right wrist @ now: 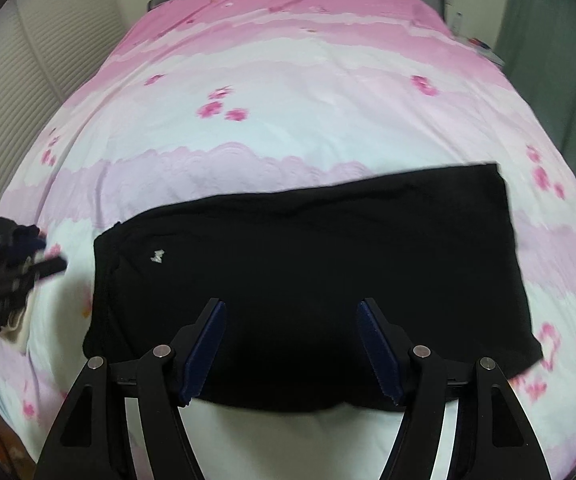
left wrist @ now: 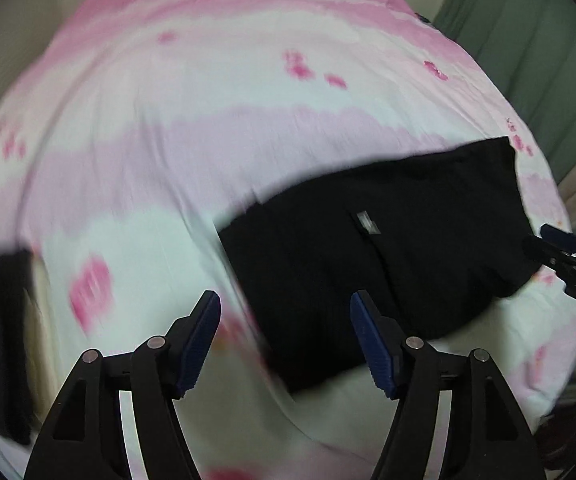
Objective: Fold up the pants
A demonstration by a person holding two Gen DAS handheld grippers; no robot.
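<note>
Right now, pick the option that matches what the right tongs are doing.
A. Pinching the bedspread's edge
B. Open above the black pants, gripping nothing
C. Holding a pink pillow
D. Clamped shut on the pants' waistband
B: in the right wrist view the right tongs stand with jaws wide apart over the folded black pants, which lie flat on the pink bedspread, nothing between the pads.

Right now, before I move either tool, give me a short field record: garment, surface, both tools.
garment: black pants, lying flat as a folded rectangle
surface: pink and white floral bedspread
left tool: open, holding nothing, above the pants' left end
right tool: open, holding nothing, over the pants' near edge
mark: small white logo near the pants' left end
left view: motion-blurred
</note>
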